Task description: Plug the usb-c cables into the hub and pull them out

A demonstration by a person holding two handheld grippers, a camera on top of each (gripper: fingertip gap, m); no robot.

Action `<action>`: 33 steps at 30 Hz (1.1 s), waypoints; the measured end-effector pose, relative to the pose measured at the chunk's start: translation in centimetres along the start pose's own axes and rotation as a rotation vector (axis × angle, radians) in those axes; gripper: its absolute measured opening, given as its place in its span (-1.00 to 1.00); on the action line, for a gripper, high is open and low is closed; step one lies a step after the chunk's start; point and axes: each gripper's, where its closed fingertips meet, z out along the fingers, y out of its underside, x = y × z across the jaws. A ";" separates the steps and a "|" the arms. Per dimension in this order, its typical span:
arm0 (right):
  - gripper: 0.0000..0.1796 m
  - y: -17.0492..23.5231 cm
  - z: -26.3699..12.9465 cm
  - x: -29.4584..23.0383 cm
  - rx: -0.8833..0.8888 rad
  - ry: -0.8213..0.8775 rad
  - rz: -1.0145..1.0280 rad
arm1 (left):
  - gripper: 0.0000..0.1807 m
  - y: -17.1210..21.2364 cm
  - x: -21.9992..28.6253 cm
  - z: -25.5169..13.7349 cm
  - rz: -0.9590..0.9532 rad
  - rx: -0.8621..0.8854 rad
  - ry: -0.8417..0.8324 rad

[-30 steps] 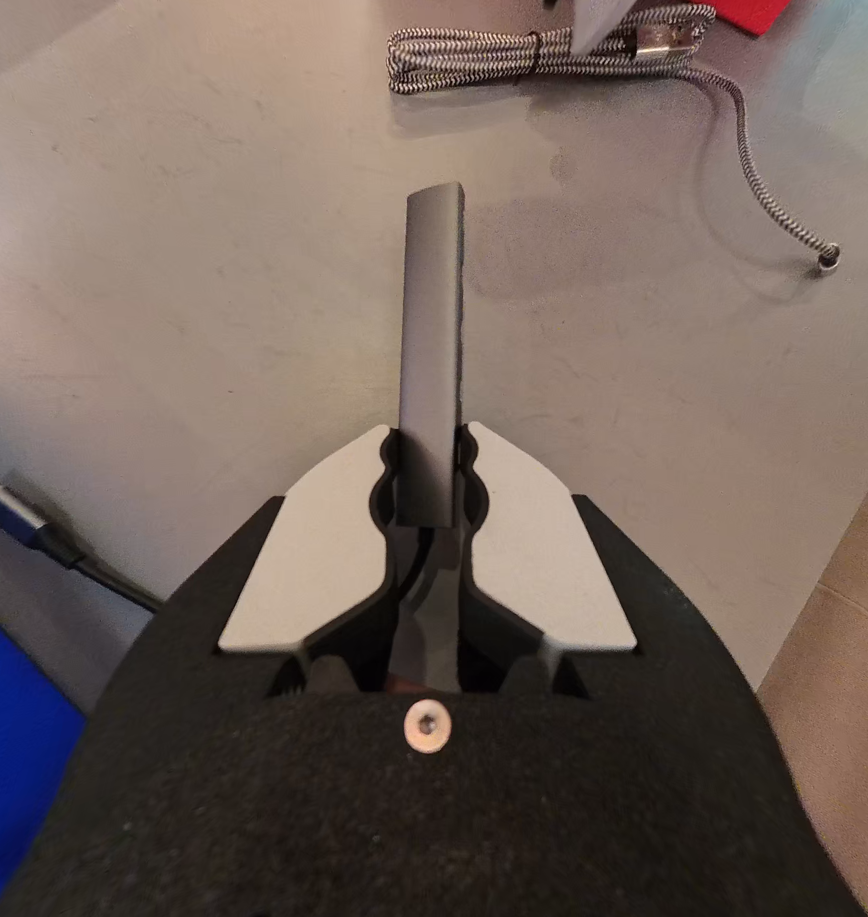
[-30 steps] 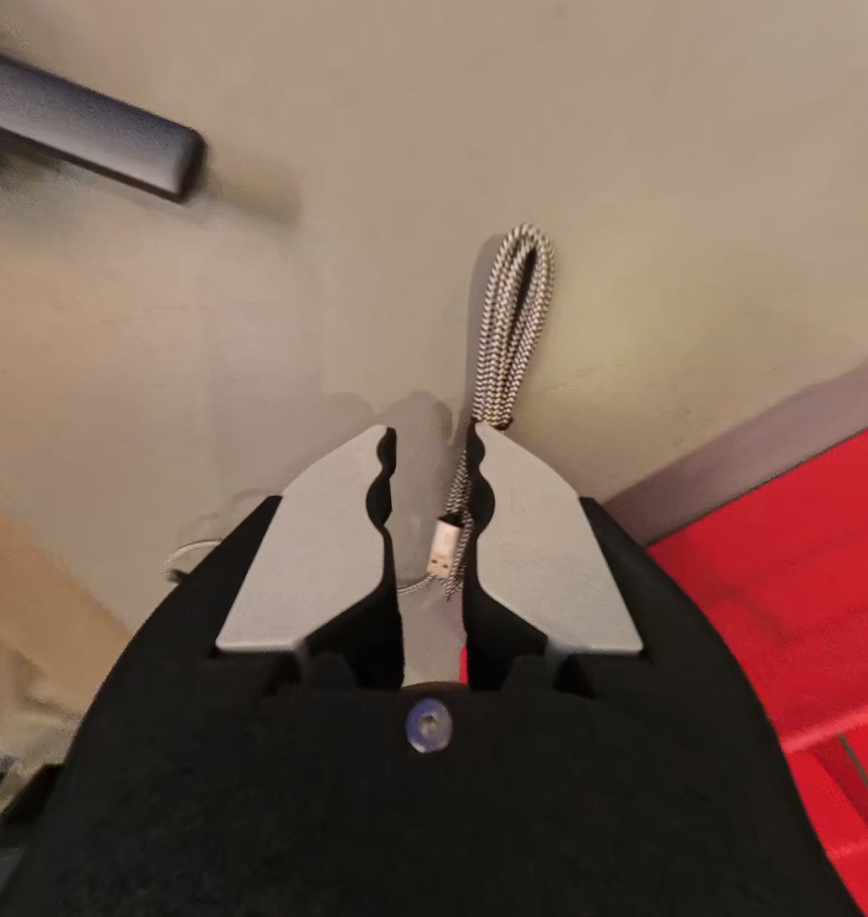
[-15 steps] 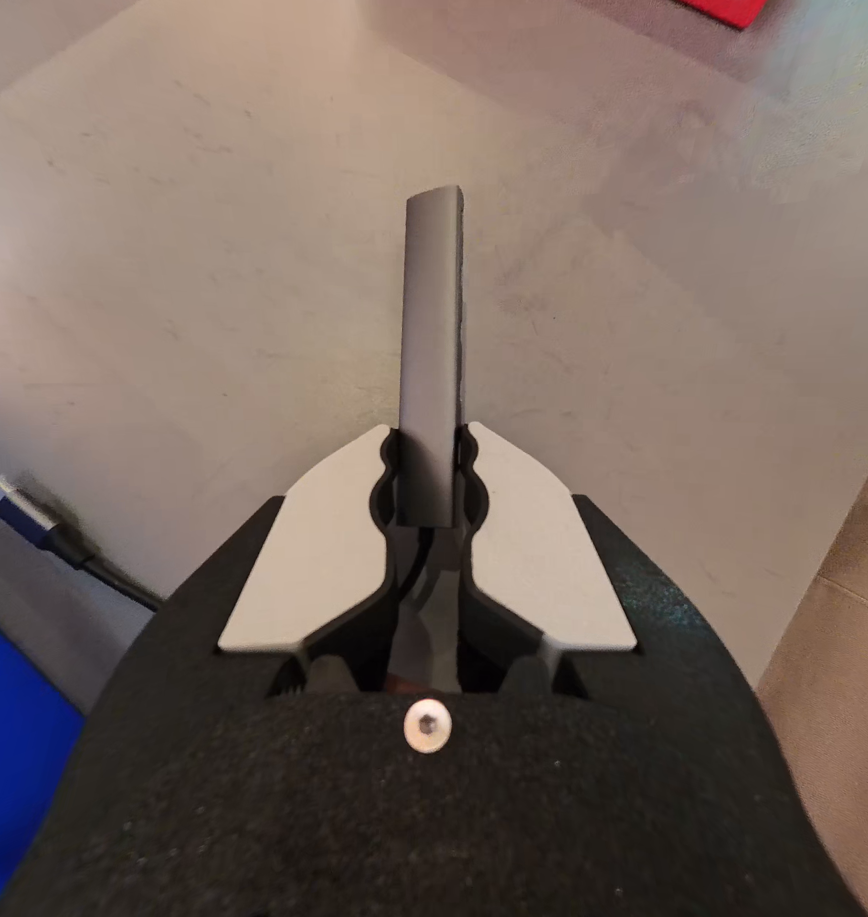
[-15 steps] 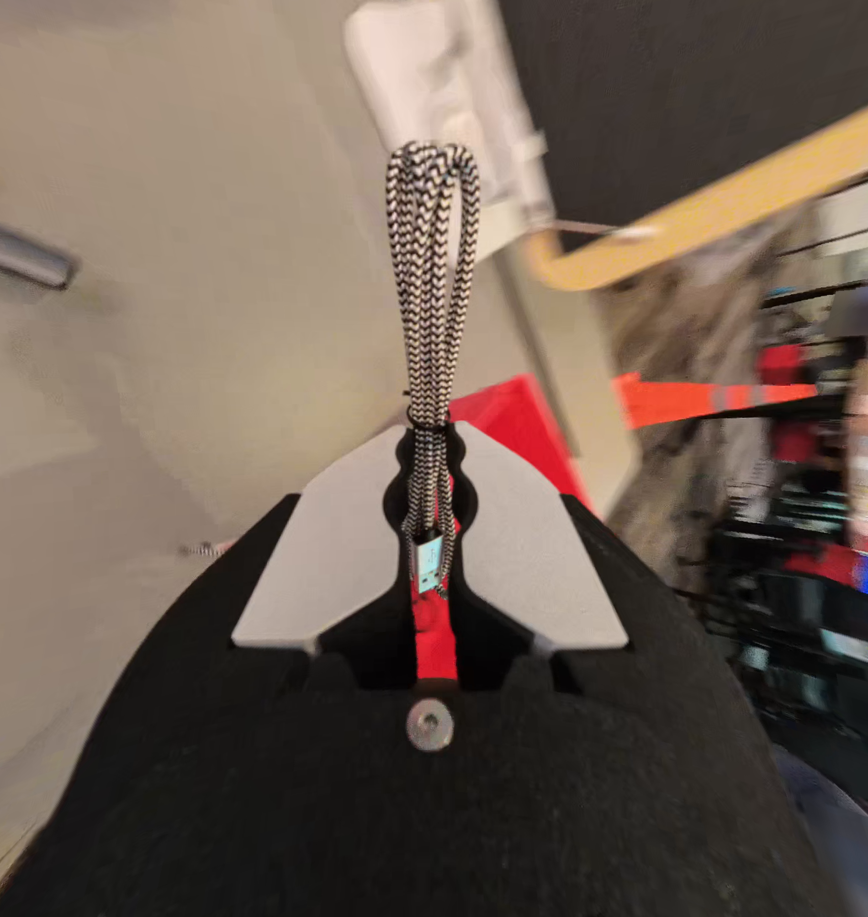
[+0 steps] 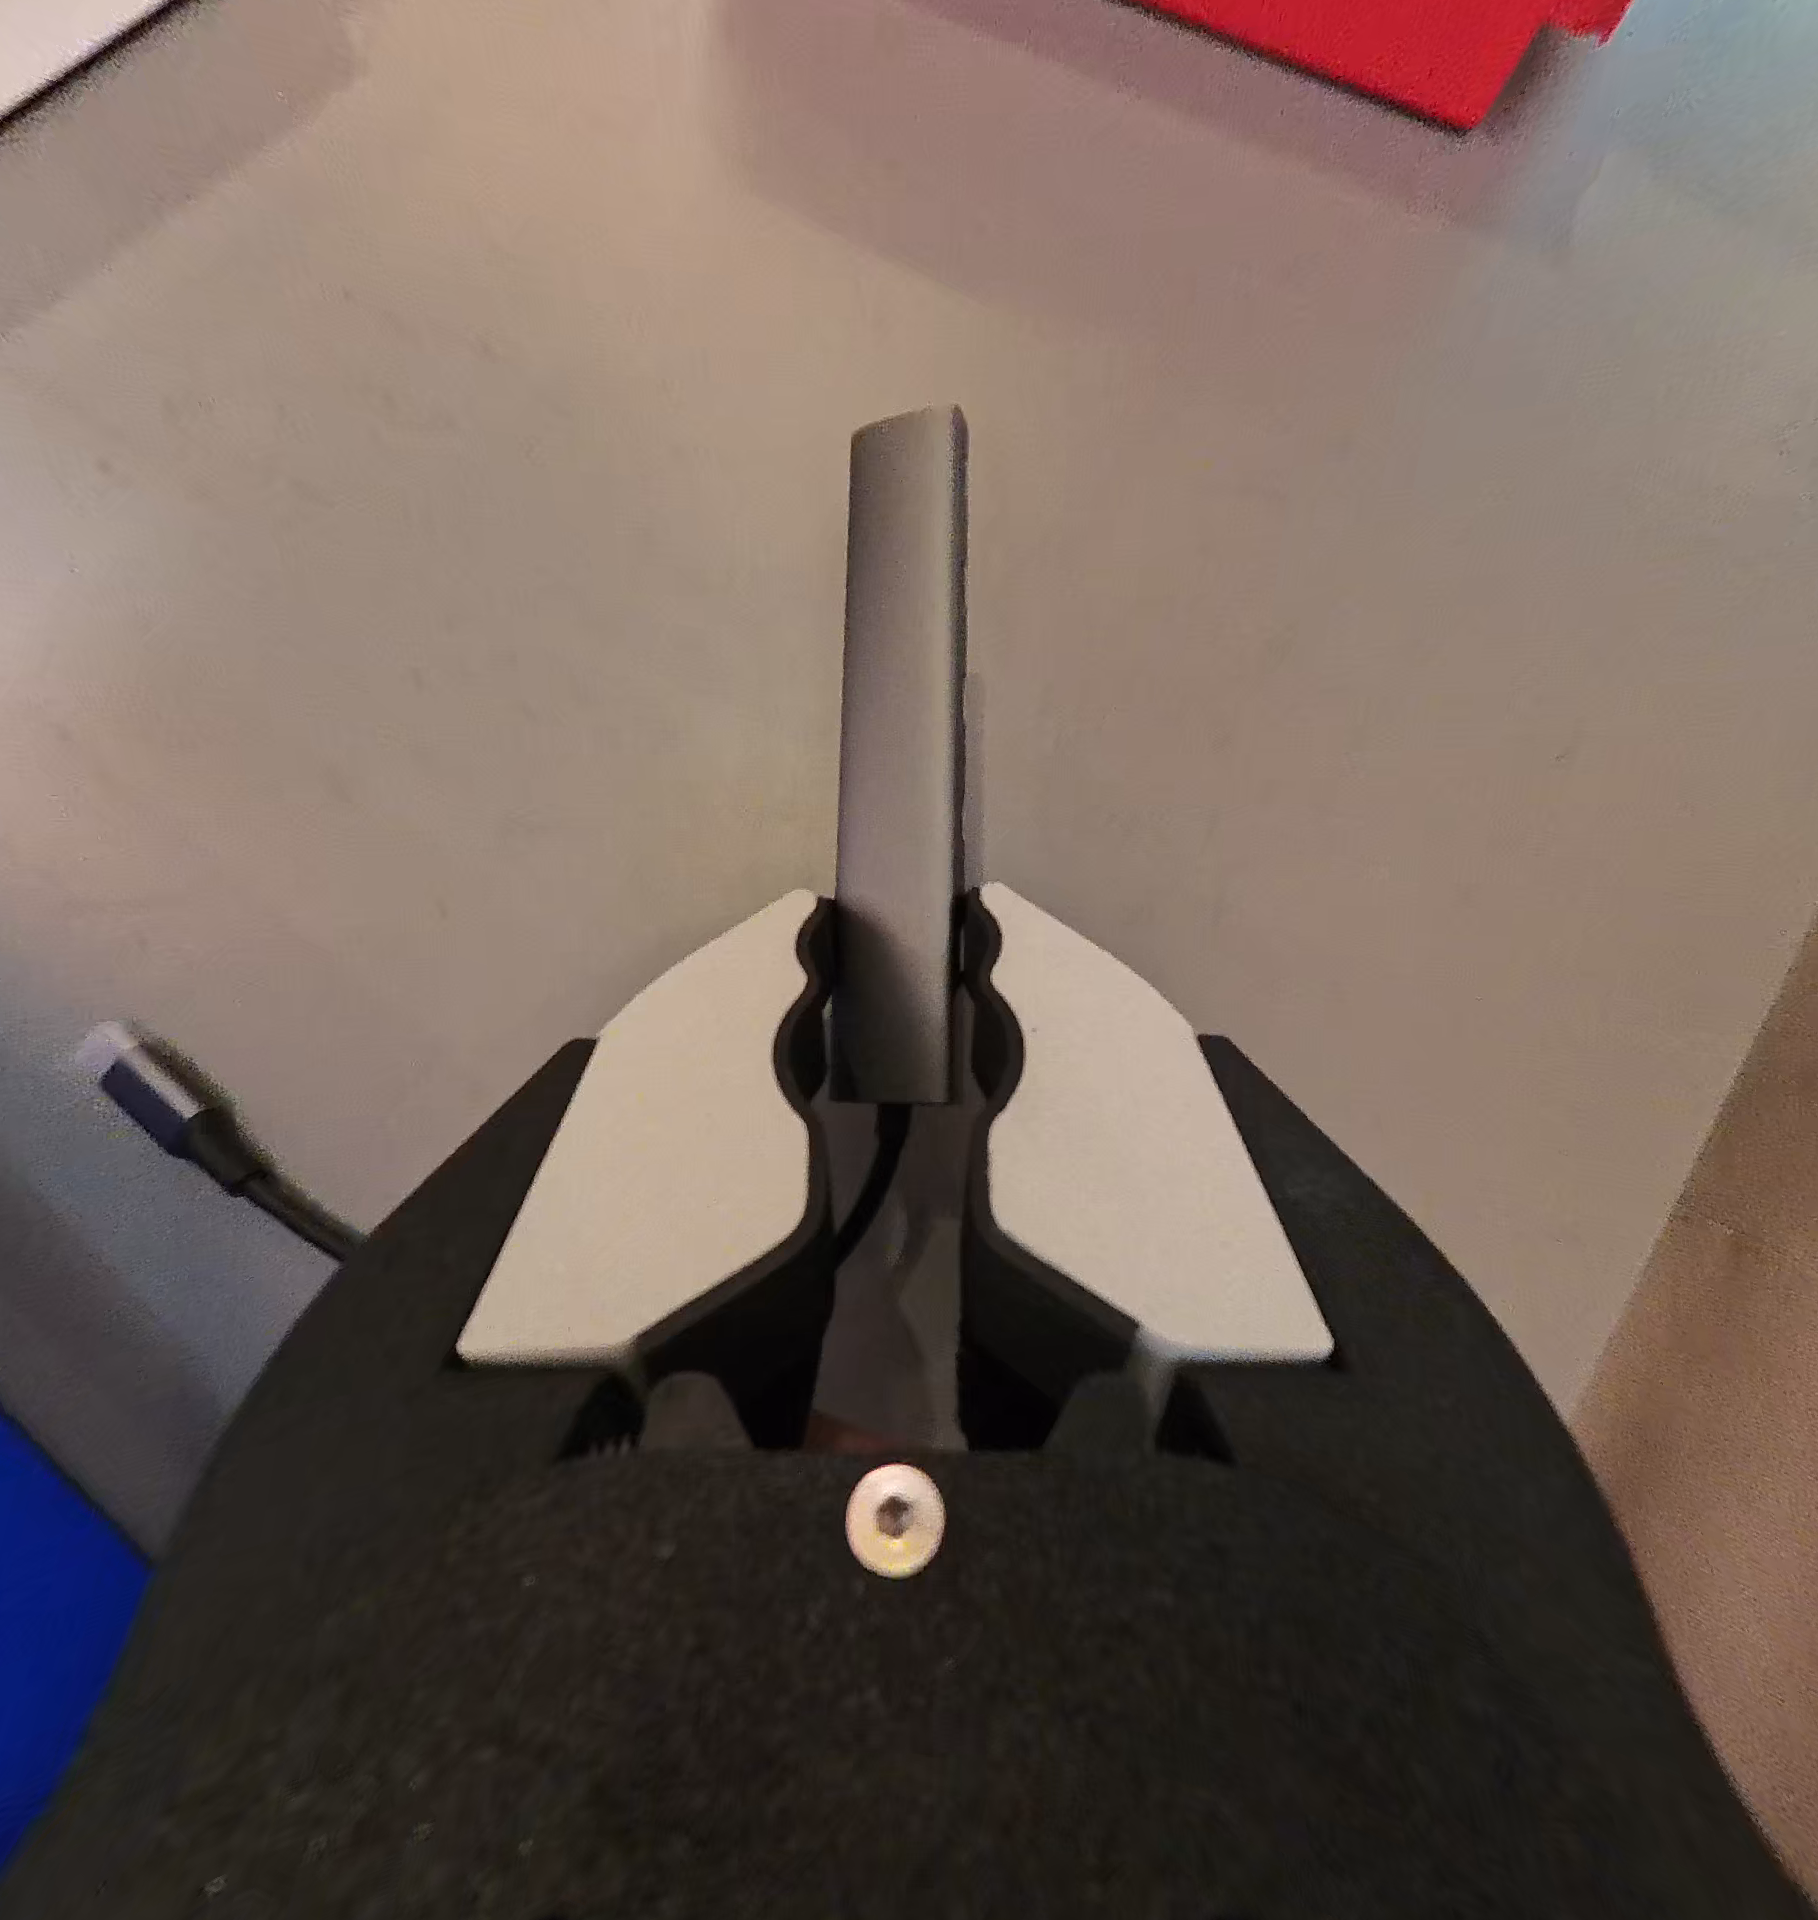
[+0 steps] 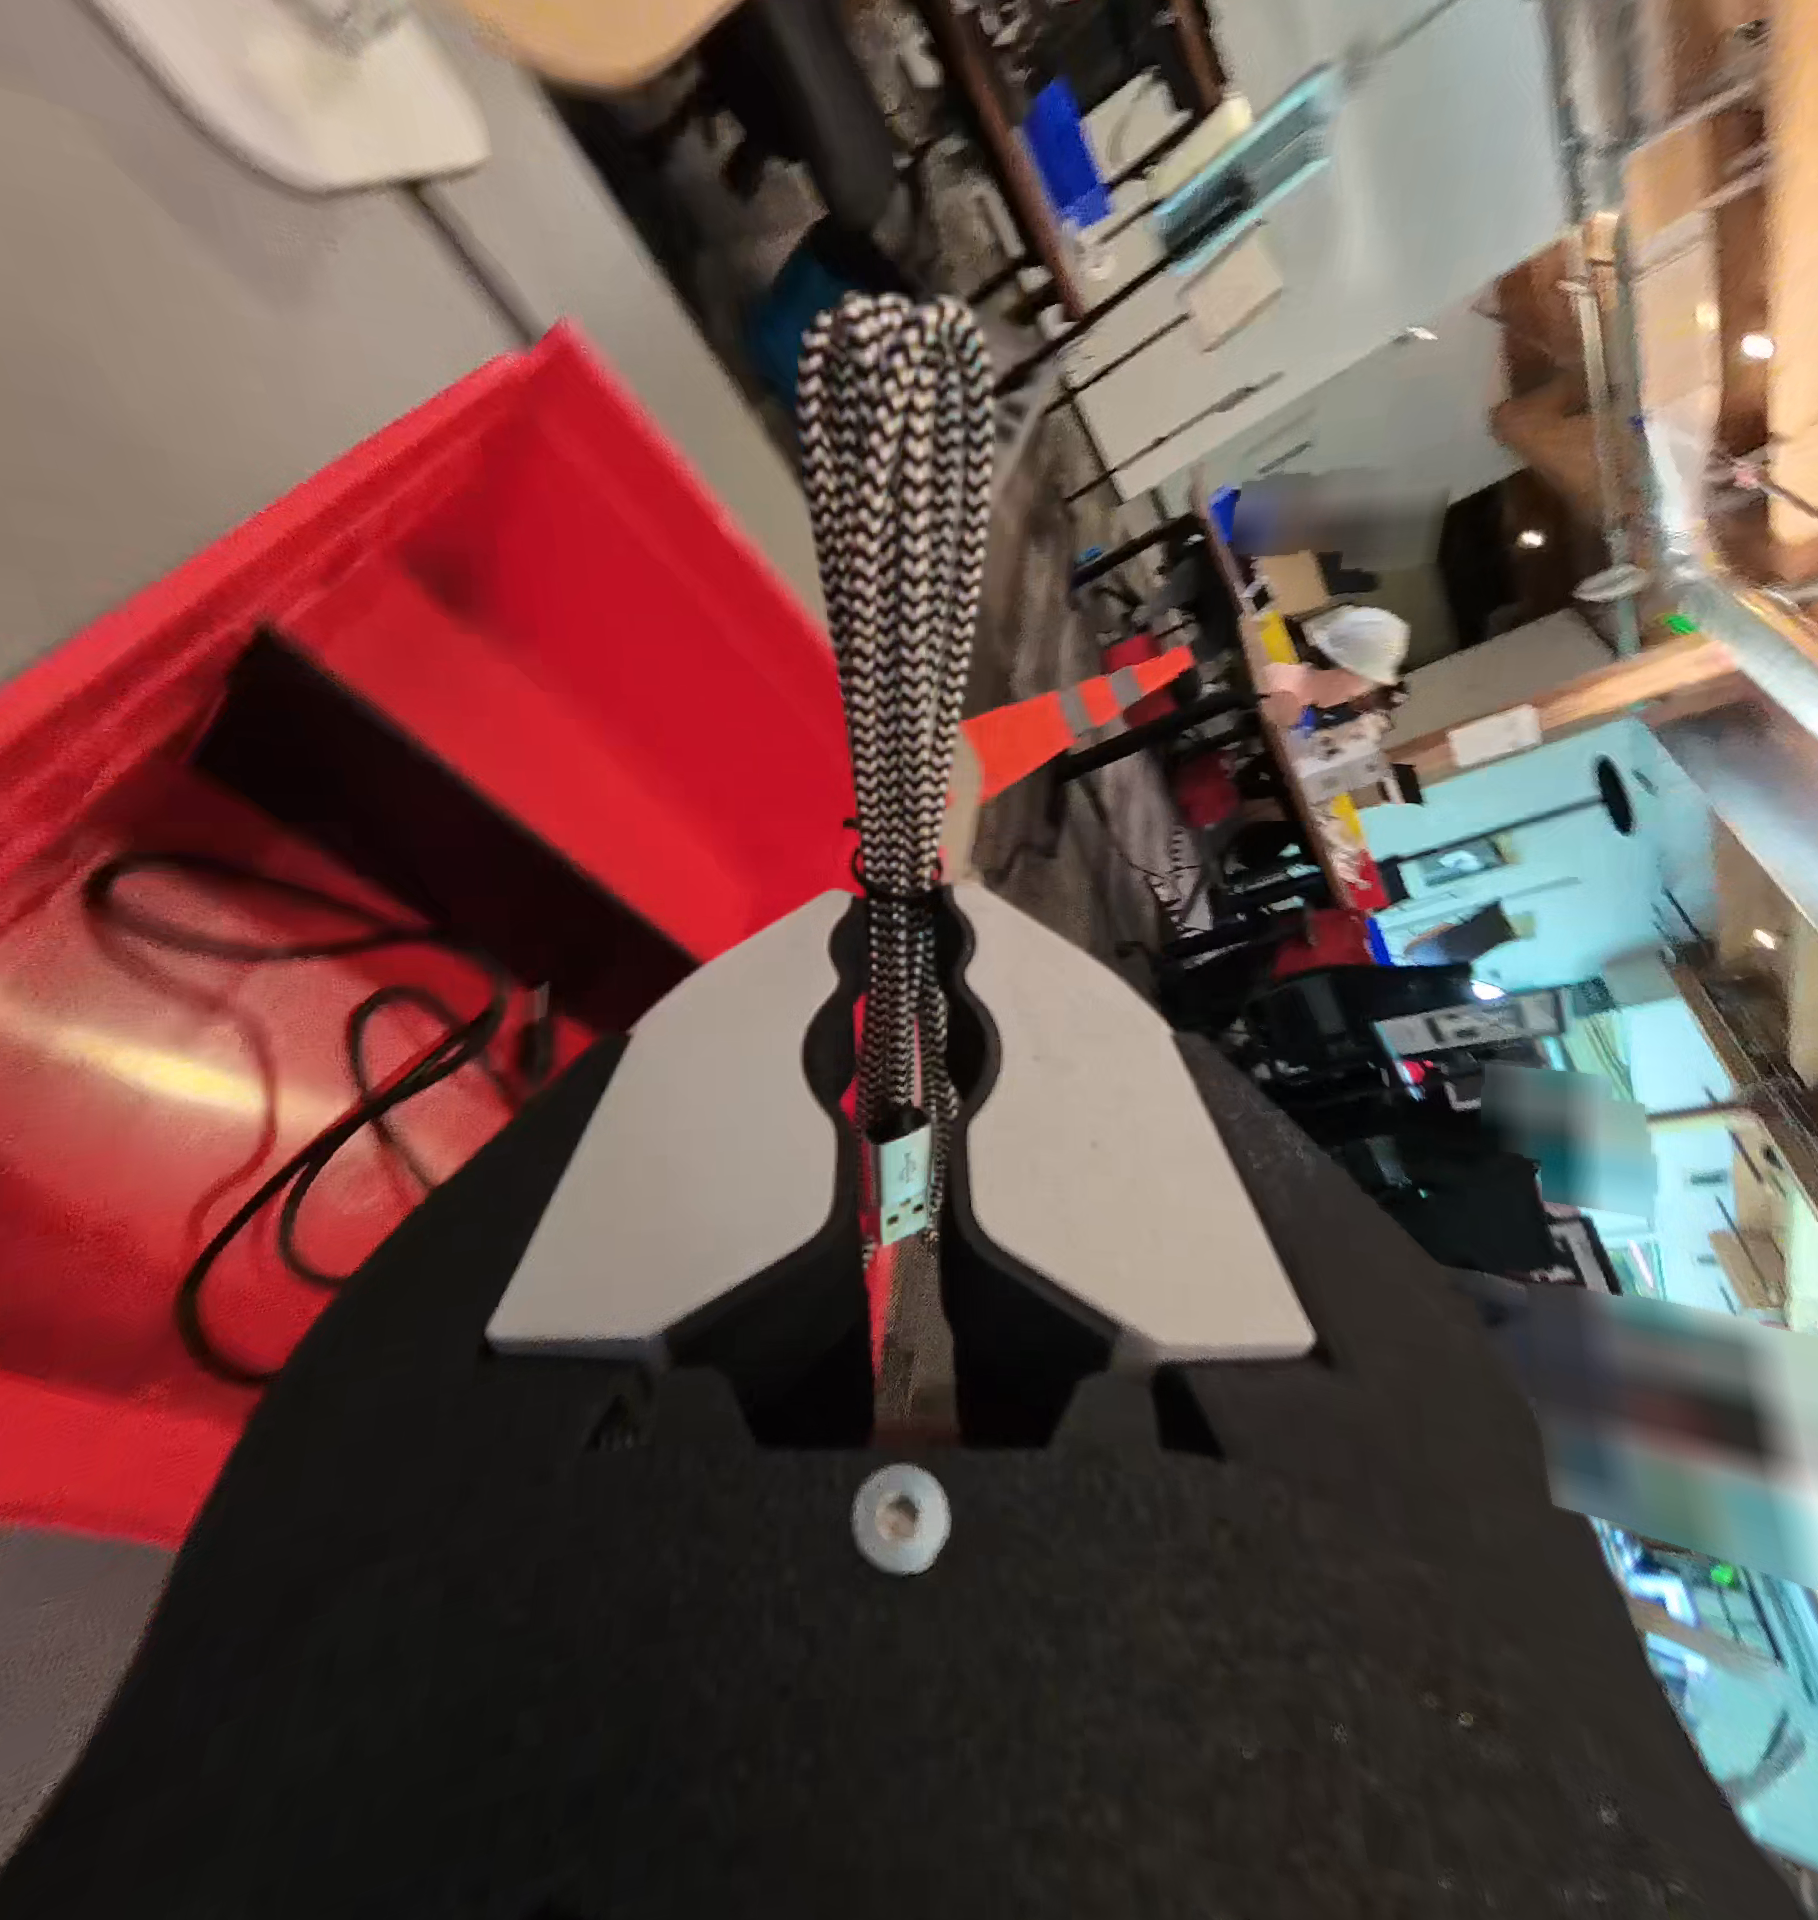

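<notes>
Now the right gripper (image 6: 900, 914) is up in the air and turned on its side, with a blurry workshop of shelves and desks behind it; a second ago it was low over the grey table with its two fingers open above the cable. Its fingers are squeezed tight on the braided cable (image 6: 897, 582), which was lying flat on the table before. The cable is black and white in a zigzag weave, folded into a long bundle of loops and tied with a thin black band right at the fingertips. The loops stick out past the fingers, and a shiny metal plug (image 6: 900, 1184) hangs back between the fingers. To the left of the bundle is a red bin (image 6: 572, 582) with smooth plastic walls, and a thin black cord (image 6: 292, 1091) lies curled inside it. The left gripper (image 5: 900, 914) has hardly moved. Its fingers are clamped on the hub (image 5: 900, 727), a long, flat, dark grey bar with a smooth dull face and rounded corners, held on its edge and pointing away over the table (image 5: 417, 675). The braided cable that lay at the far end of the table a second ago is gone from the left wrist view. The table top is plain grey and a bit scuffed. A dark cord with a silvery blue plug (image 5: 141, 1081) lies low on the left, and a corner of the red bin (image 5: 1404, 42) shows at the top.
</notes>
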 end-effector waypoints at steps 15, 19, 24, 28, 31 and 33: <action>-0.87 2.8 5.2 -4.0 -0.282 -0.496 -0.566 | -0.76 -0.5 1.5 0.0 0.075 0.025 0.059; -0.87 -2.3 3.0 1.4 -0.162 -0.413 -0.423 | -0.75 -0.2 1.3 0.0 0.057 0.027 0.072; -0.87 -5.8 0.4 8.4 -0.035 -0.156 -0.337 | -0.75 0.3 1.2 0.1 0.064 0.012 0.067; -0.88 -6.9 -1.1 11.3 0.025 0.001 -0.271 | -0.76 0.0 1.4 -0.1 0.057 0.028 0.074; -0.88 -4.8 0.2 10.5 0.002 0.139 -0.170 | -0.75 0.0 1.7 0.1 0.066 0.020 0.083; -0.88 -2.1 1.3 6.4 -0.014 0.064 -0.156 | -0.75 0.1 2.0 0.2 0.073 0.015 0.081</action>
